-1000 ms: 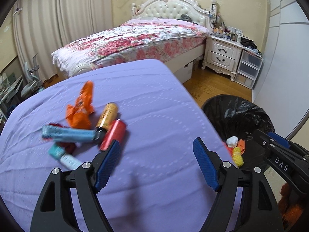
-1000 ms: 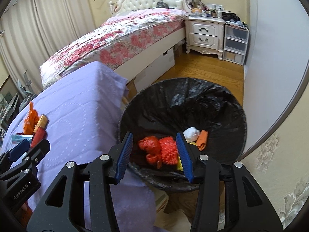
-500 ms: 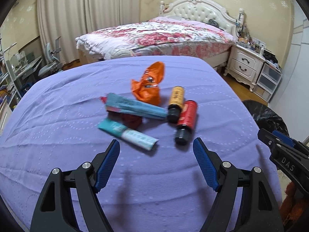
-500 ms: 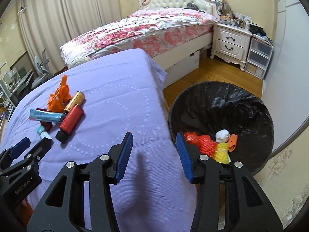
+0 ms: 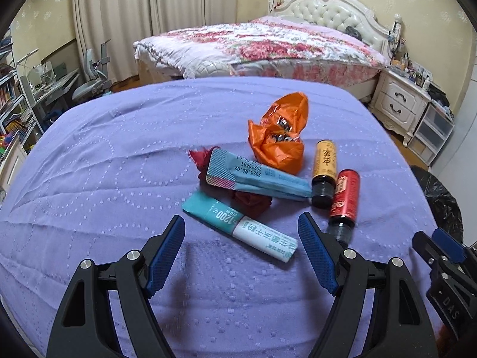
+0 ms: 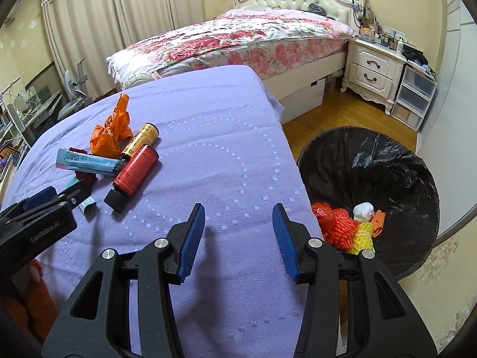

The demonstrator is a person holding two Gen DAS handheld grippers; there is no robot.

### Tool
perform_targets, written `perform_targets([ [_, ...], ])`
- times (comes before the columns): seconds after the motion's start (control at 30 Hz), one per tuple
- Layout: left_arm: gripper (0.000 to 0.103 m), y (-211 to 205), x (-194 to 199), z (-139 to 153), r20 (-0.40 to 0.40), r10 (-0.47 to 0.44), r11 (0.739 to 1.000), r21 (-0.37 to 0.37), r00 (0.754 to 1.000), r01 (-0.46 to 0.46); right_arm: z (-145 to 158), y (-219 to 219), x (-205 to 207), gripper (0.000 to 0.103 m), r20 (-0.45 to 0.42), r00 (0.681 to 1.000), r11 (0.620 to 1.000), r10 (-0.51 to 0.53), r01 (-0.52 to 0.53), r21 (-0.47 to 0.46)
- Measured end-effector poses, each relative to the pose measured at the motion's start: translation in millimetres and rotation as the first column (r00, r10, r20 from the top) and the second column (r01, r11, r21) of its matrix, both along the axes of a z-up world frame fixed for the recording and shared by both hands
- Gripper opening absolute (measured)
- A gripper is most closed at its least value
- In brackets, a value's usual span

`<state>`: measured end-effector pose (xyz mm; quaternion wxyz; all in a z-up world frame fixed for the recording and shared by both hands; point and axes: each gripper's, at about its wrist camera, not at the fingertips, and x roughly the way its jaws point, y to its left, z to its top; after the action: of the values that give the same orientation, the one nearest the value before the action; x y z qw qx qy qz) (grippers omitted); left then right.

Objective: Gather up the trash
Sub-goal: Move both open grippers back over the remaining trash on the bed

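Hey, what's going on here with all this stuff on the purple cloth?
A person is clearing trash with two grippers. The left hand-held gripper is open, its fingers either side of the teal and white packet, not gripping it. The right hand-held gripper is open and empty over the purple cloth. On the cloth lie an orange wrapper, a blue packet, a yellow bottle and a red bottle. The black-lined bin beside it already holds some trash.
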<state>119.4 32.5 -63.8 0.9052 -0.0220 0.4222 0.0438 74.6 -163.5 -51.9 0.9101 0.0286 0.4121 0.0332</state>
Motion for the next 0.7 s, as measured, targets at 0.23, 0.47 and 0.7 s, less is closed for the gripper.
perform_targets([
  [0.23,0.076,12.3,-7.9,-7.9,-0.052,-0.011,1.000,-0.028,0.999,0.010,-3.4,-1.6,0.4,0.047,-0.004,1.000,1.000,0.001,-0.001,0.010],
  [0.47,0.076,29.6,-27.7,-9.7,-0.054,-0.008,0.999,-0.036,0.998,0.006,-3.7,-1.9,0.3,0.054,0.003,1.000,1.000,0.000,0.000,0.012],
  [0.7,0.076,31.9,-20.4,-7.8,-0.047,-0.007,0.999,-0.039,0.999,0.005,-4.0,-1.0,0.2,0.054,0.002,1.000,1.000,0.002,-0.002,0.009],
])
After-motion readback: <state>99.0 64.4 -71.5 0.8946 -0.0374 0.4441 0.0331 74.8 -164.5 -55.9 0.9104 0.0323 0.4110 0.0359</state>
